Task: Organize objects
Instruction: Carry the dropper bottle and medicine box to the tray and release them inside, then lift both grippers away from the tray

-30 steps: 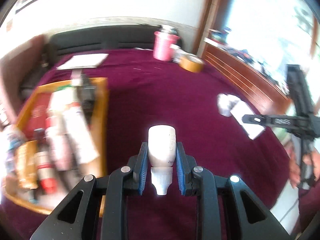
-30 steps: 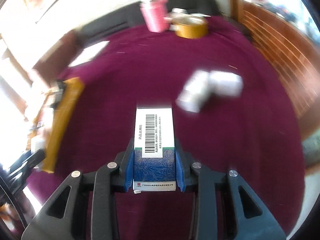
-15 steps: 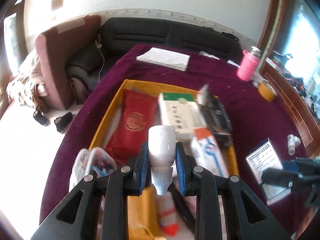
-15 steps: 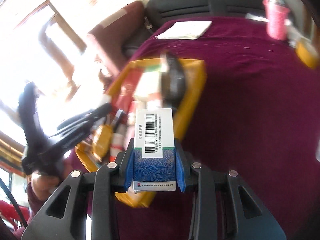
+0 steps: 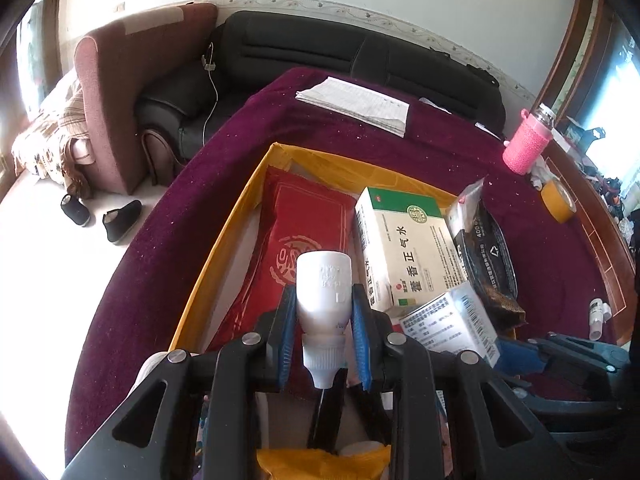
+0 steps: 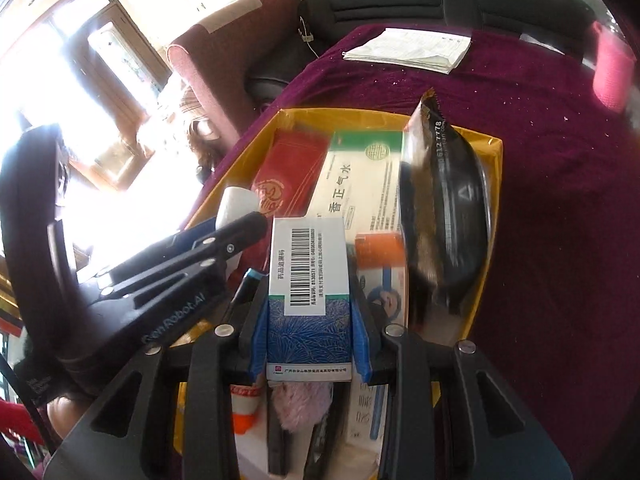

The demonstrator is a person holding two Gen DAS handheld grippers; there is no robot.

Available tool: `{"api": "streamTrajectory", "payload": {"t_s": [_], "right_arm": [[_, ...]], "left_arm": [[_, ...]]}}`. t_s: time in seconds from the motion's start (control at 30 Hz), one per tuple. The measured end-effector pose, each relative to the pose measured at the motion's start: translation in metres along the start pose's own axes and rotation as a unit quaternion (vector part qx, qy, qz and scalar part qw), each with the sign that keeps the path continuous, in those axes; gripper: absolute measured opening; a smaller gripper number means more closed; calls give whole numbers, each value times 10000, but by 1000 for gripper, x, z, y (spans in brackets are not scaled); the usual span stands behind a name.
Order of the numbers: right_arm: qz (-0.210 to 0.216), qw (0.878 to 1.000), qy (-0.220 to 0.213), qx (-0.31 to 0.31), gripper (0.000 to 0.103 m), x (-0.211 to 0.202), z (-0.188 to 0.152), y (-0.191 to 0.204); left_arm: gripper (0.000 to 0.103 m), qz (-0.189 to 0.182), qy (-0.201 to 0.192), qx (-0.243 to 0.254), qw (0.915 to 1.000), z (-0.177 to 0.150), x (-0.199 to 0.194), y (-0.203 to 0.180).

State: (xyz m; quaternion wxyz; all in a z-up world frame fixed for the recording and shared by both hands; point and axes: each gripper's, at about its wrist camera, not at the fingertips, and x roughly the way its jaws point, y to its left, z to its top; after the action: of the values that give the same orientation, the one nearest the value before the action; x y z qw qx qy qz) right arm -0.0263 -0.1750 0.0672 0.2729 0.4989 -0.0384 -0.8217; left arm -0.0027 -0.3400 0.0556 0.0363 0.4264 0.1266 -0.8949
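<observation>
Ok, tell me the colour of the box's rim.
Yellow; the box's rim shows best in the left wrist view.

Inside the yellow box [image 5: 280, 156], the green-and-white carton [image 5: 404, 240] reads "藿香正气水". To its right, the black pouch [image 5: 484, 248] shows "400". The blue carton [image 6: 308, 300] carries a barcode label headed "药品追溯码". The left gripper [image 6: 240, 224] is stamped "Gen Robot.AI".

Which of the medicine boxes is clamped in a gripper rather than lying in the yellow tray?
The blue-and-white barcode box, shut in the right gripper. The green-topped white box lies in the yellow tray.
</observation>
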Motion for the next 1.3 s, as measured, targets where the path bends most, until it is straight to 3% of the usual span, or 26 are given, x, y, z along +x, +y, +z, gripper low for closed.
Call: {"api": "streamTrajectory", "payload": {"t_s": [0.3,0.47,0.73,0.9,0.93,0.97,1.03,1.1,1.23,1.3], "right_arm": [[116,9997,42,212,35,12,1,-8],[321,9991,-49,259,43,3,1,-4],[432,9987,-258,51,46,-17,-3,11],[279,9986,-379,-226,49,-34,-17,21],[232,9985,-417,-275,50,-38,-21,22],[158,9981,-489,-342,50,-45,-26,23],[33,9971,-624,-444,49,-55,-35,25],[-175,9948,-836,-546,50,-69,-47,26],[-594,9894,-1165,-624,58,-86,-66,24],[-758,9871,-1261,-634,58,-91,-76,22]], "left_arm": [[29,123,-183,-12,9998,0,-8,-3],[63,213,-514,-149,9983,0,-29,-3],[69,633,-1000,-124,9929,-7,-68,-7],[78,1064,-1632,-97,9808,-19,-104,-16],[86,1044,-1851,-99,9771,-23,-115,-18],[101,990,-2109,-129,9724,-28,-128,-19],[102,679,-2647,-205,9617,-41,-156,-20],[102,438,-2906,-353,9552,-53,-174,-20],[102,209,-2665,-670,9613,-68,-182,-19],[102,347,-2462,-594,9668,-77,-179,-27]]}}
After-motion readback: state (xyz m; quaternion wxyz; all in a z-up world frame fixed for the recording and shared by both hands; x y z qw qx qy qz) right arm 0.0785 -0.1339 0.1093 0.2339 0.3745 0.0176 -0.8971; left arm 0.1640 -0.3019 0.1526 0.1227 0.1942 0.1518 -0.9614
